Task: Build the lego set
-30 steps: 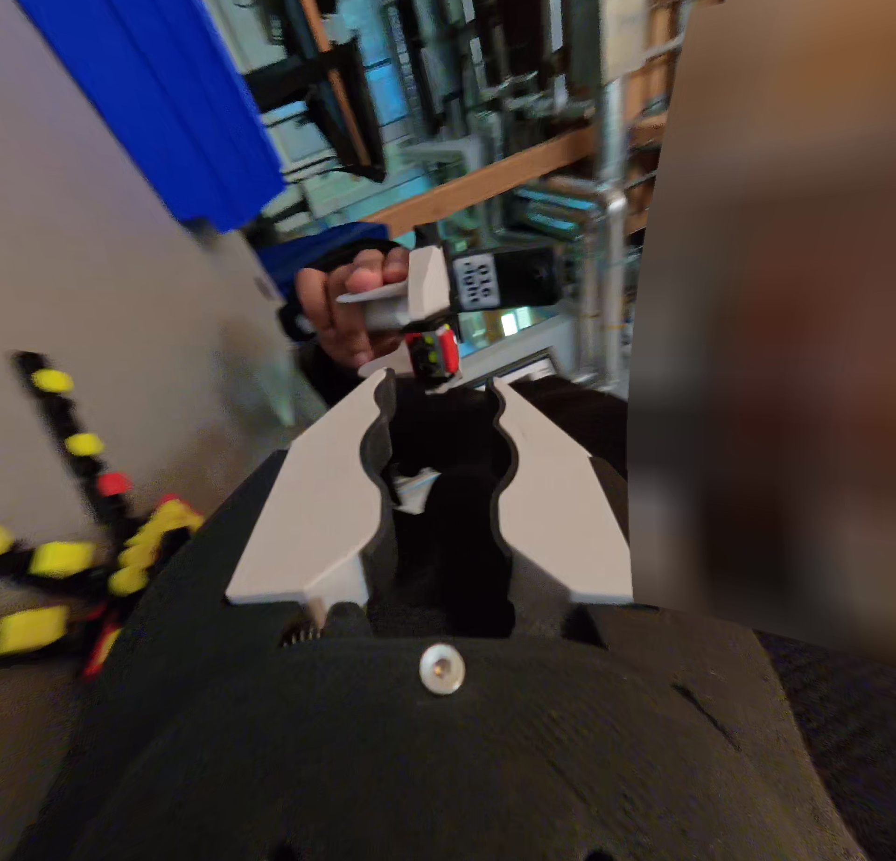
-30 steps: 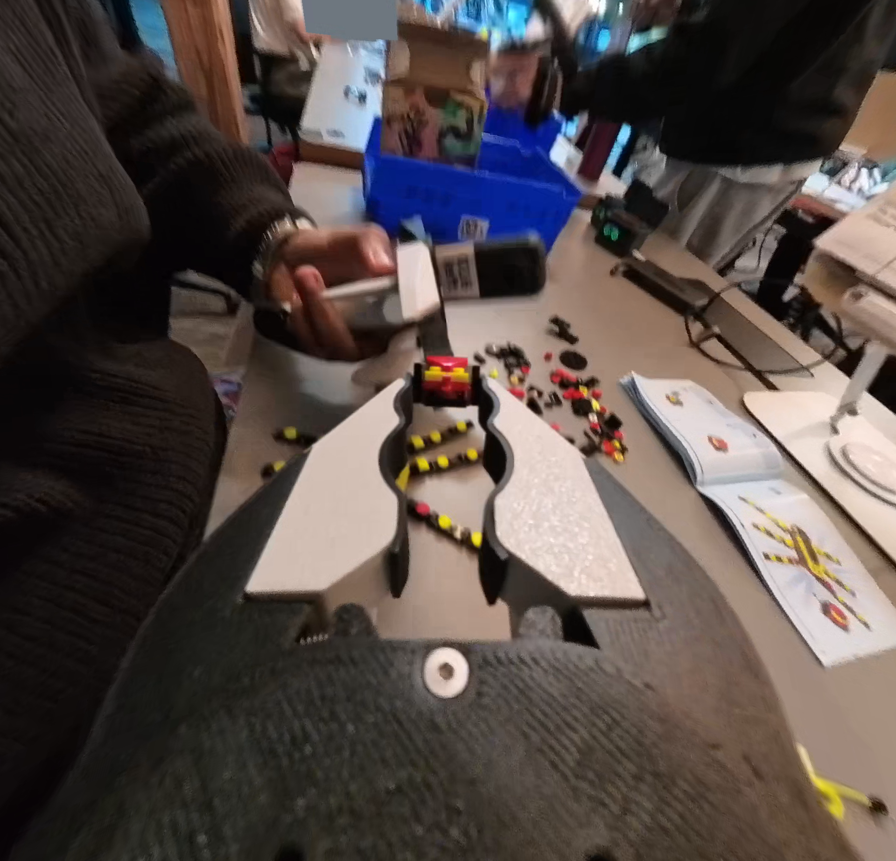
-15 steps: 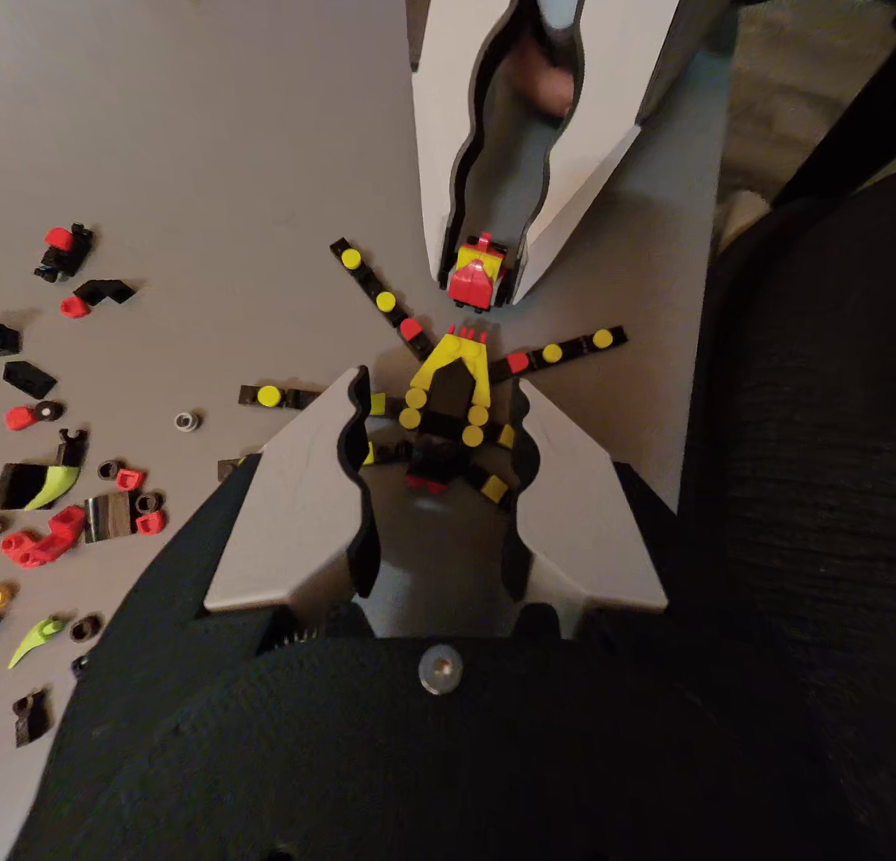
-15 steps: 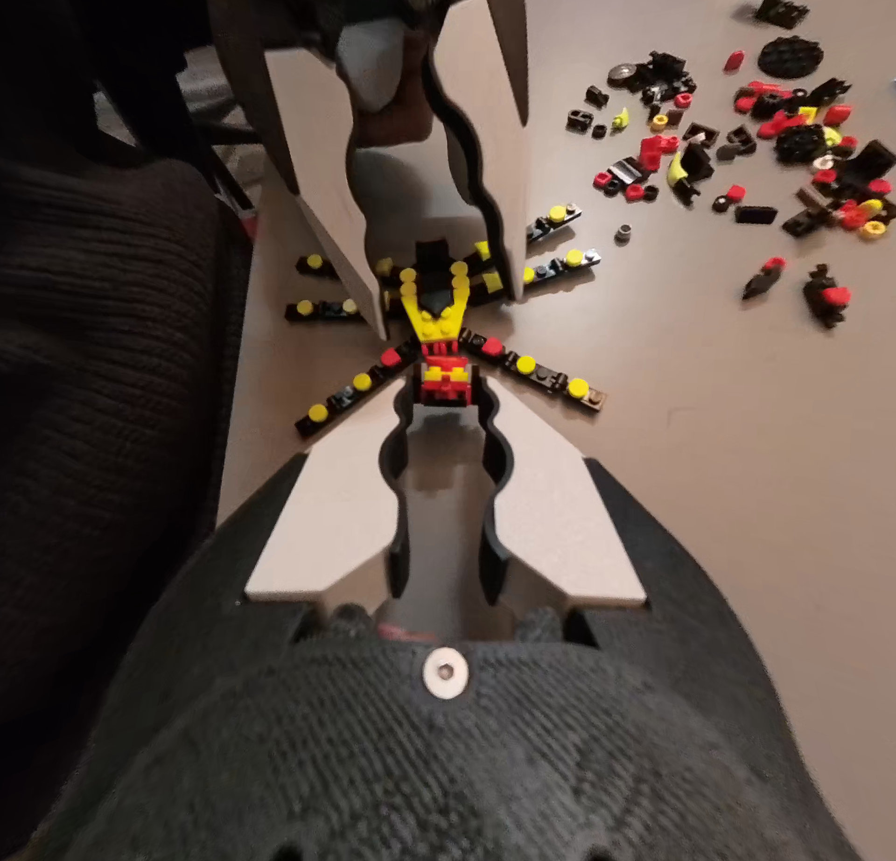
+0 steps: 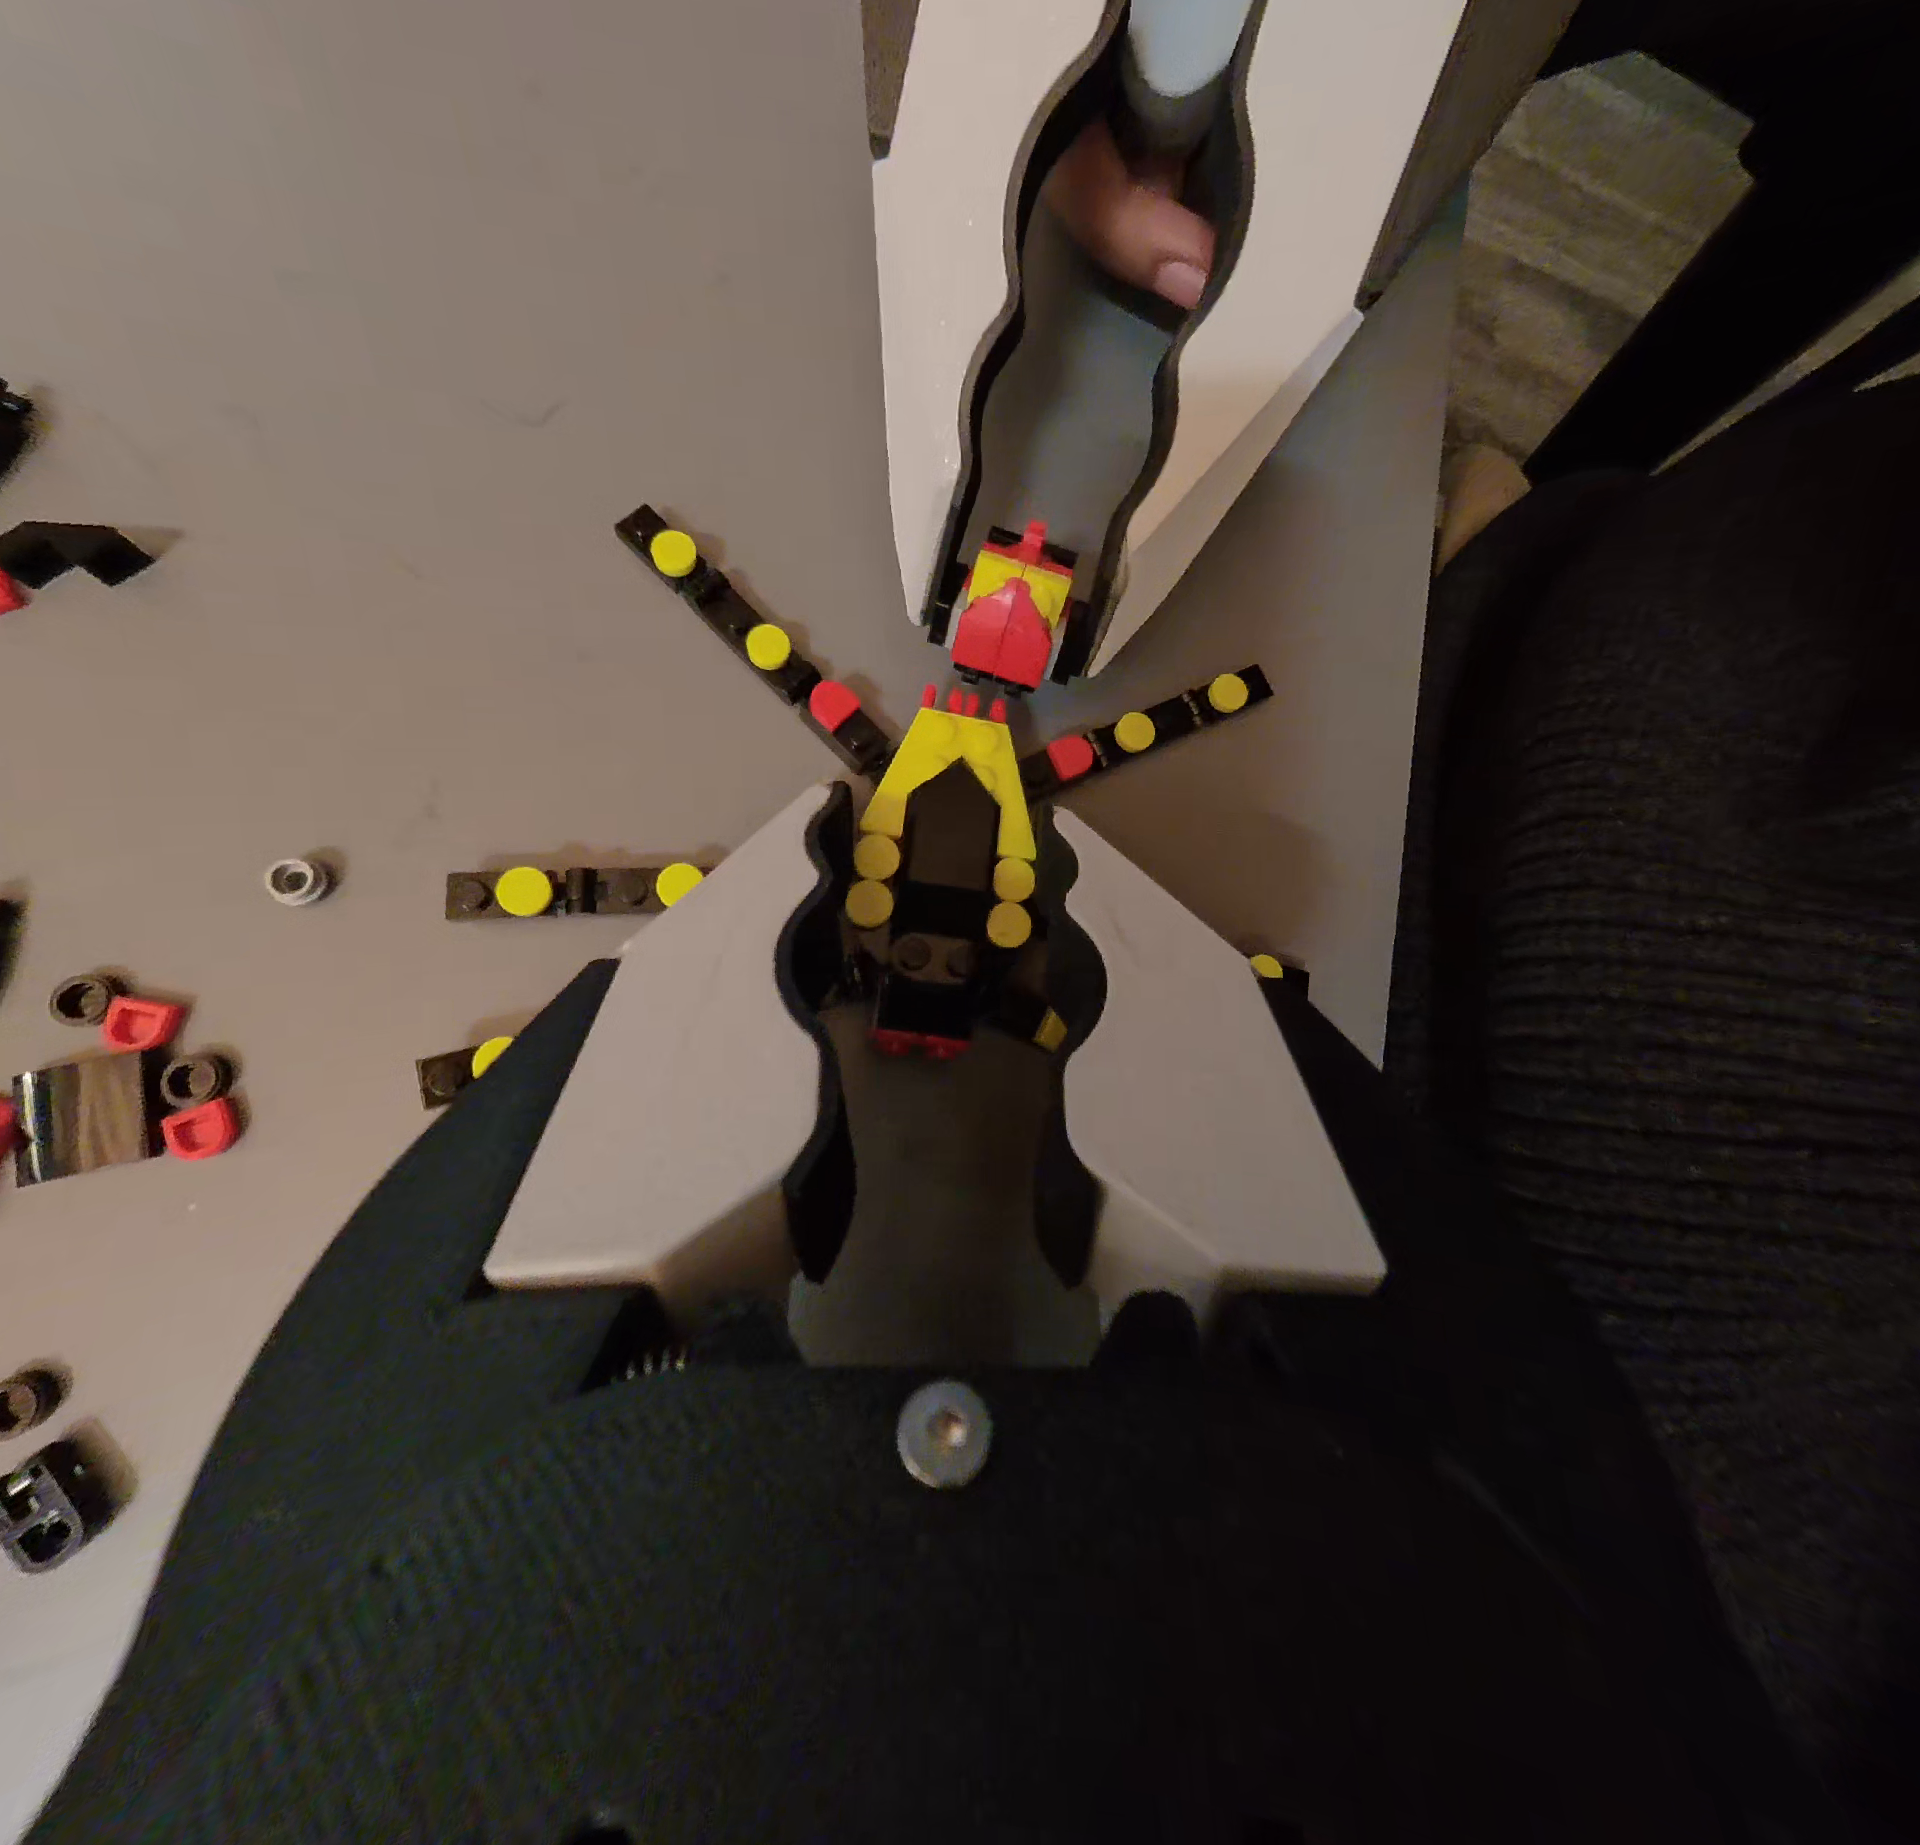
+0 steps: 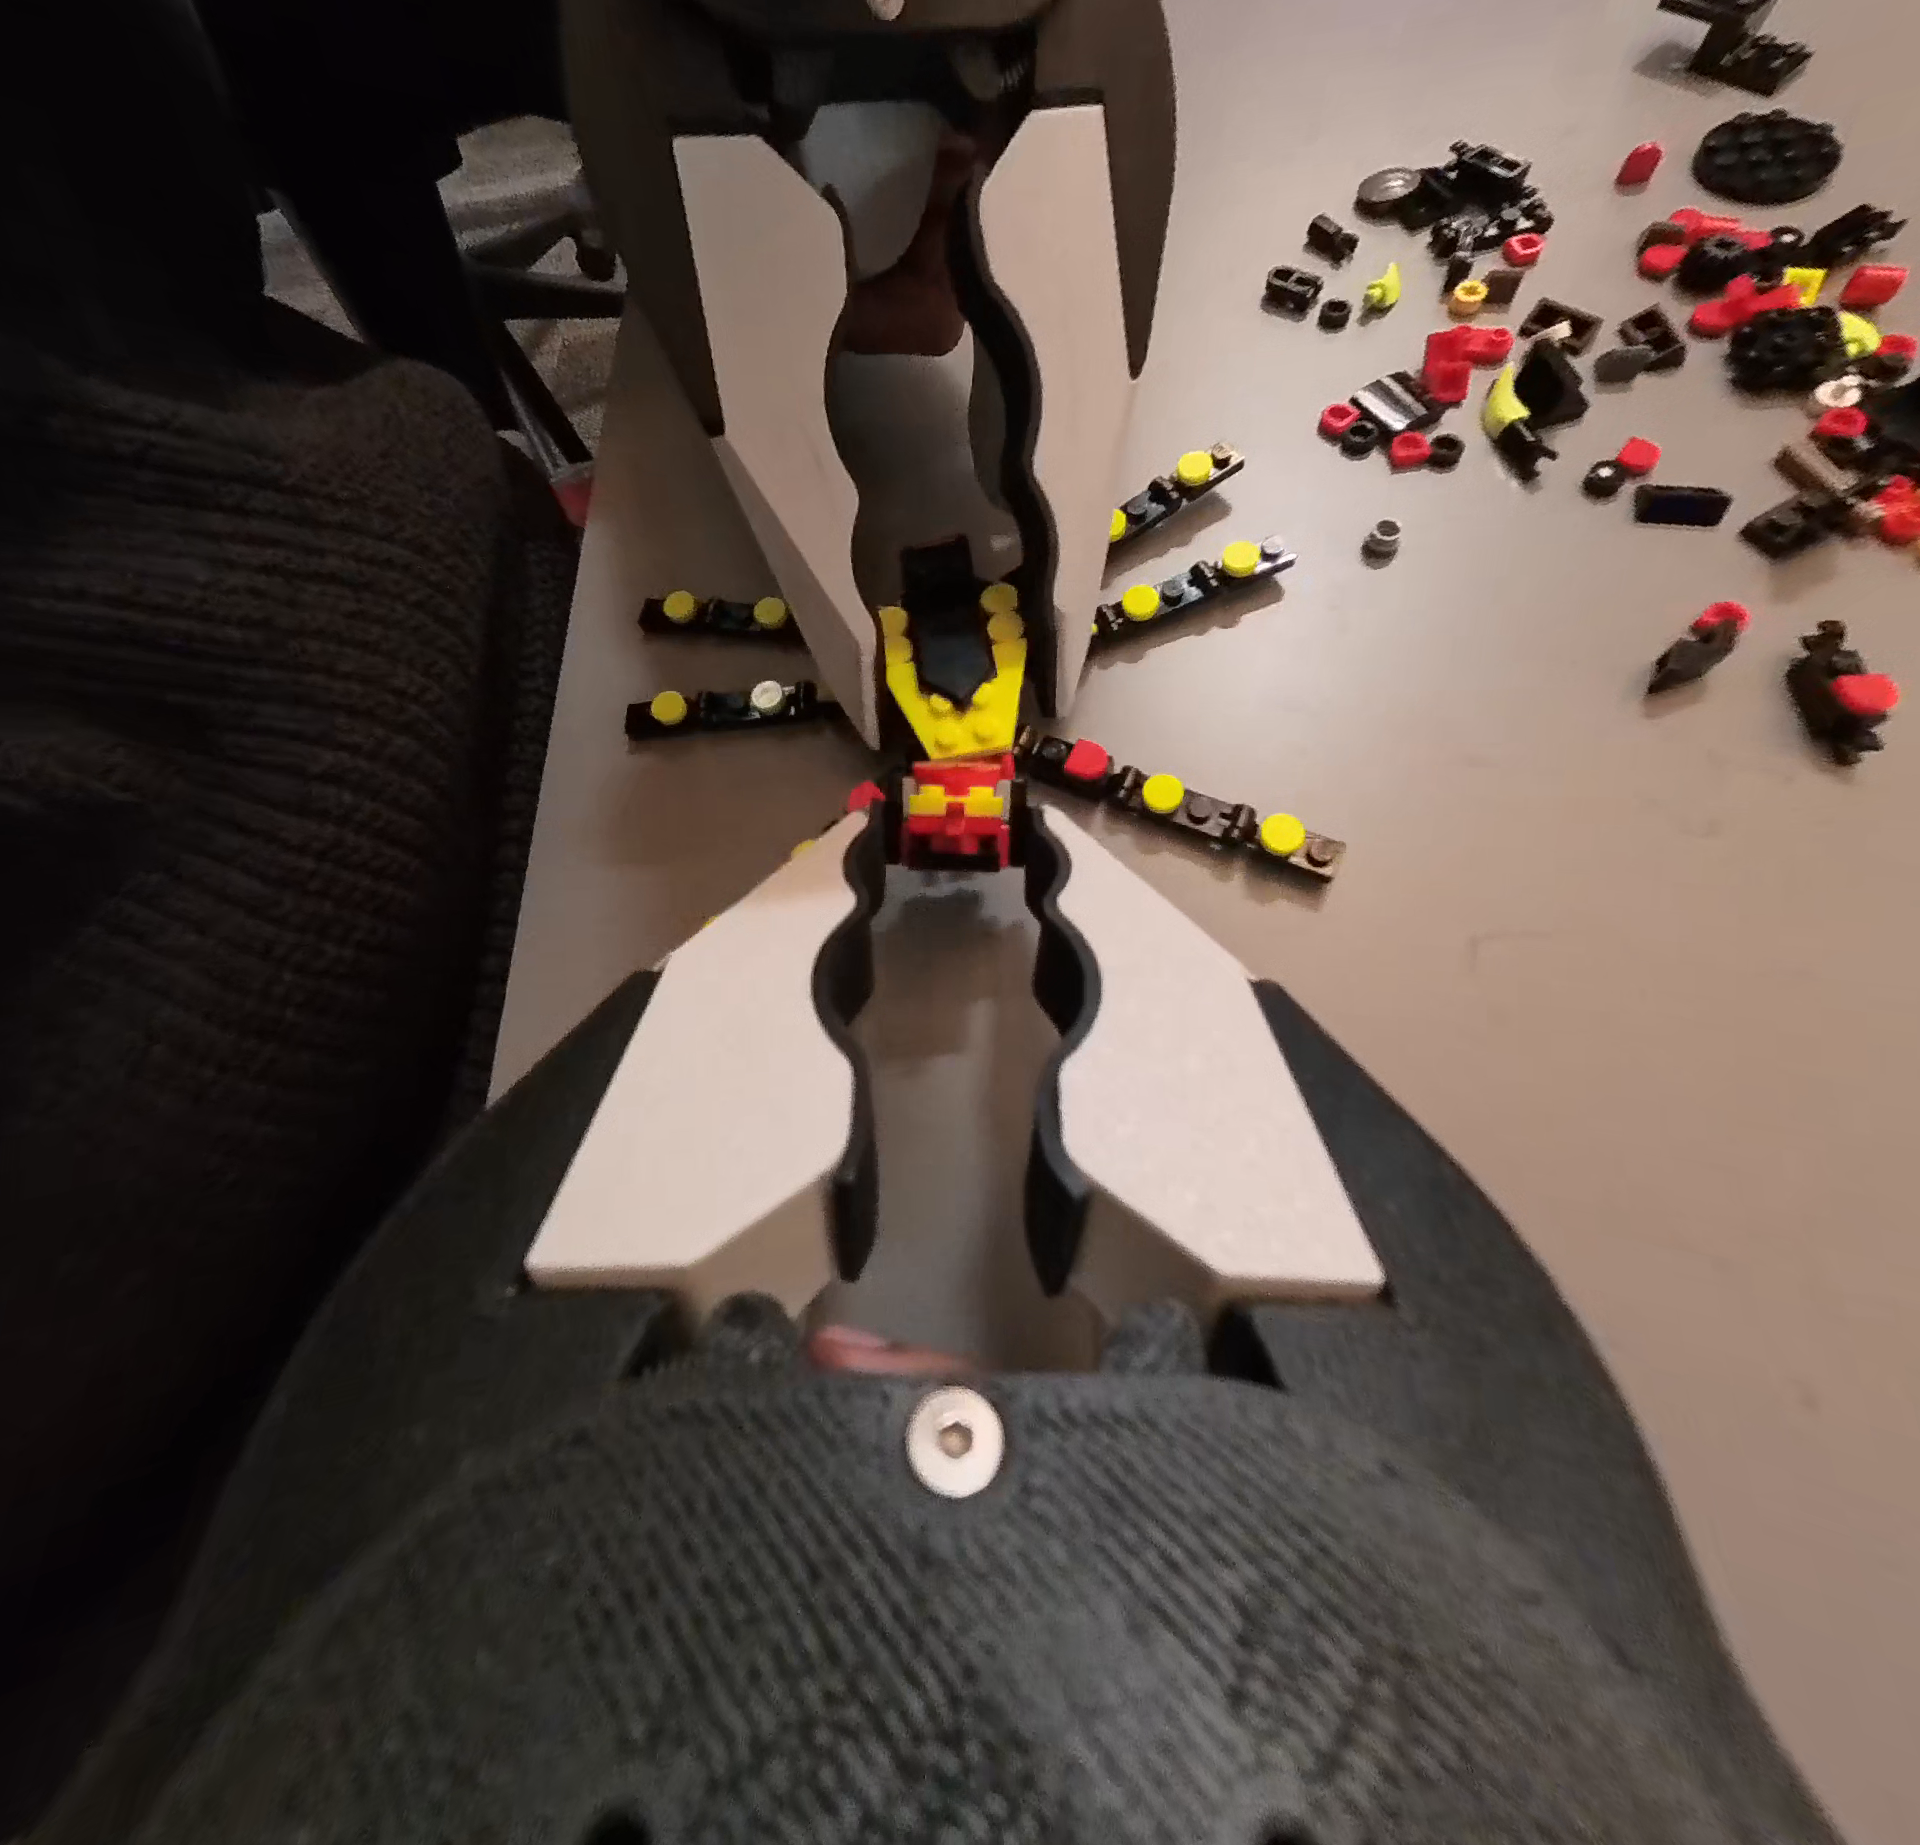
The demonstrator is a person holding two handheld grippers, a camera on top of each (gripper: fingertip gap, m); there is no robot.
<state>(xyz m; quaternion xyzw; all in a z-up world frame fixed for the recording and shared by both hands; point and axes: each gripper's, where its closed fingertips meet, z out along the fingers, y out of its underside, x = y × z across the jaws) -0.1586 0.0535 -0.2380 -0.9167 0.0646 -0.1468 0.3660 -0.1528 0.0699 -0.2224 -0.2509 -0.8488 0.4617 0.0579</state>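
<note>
A black and yellow spider body (image 5: 951, 860) lies on the grey table (image 5: 416, 237), with black legs (image 5: 748, 632) dotted yellow and red splayed around it. My left gripper (image 5: 940, 808) is shut on the spider body, one finger on each side. It also shows in the right wrist view (image 6: 961, 694), coming in from the top. My right gripper (image 6: 956, 839) is shut on a small red and yellow head piece (image 6: 956, 808). It holds the piece right at the body's front end (image 6: 961, 725), where red prongs (image 5: 966, 702) stick out. The right gripper (image 5: 1013, 642) also shows in the left wrist view.
A pile of loose black, red and yellow pieces (image 6: 1662, 341) lies farther out on the table and shows at the left of the left wrist view (image 5: 114, 1099). The table edge (image 6: 540, 860) runs close beside the spider, with a person's dark knitted clothing (image 6: 260, 756) past it. Less than 4 cm separates the two grippers' tips.
Both grippers came down from mid-air to the table. My left gripper has since closed on the spider body. My right gripper has brought the head piece closer to the body's front.
</note>
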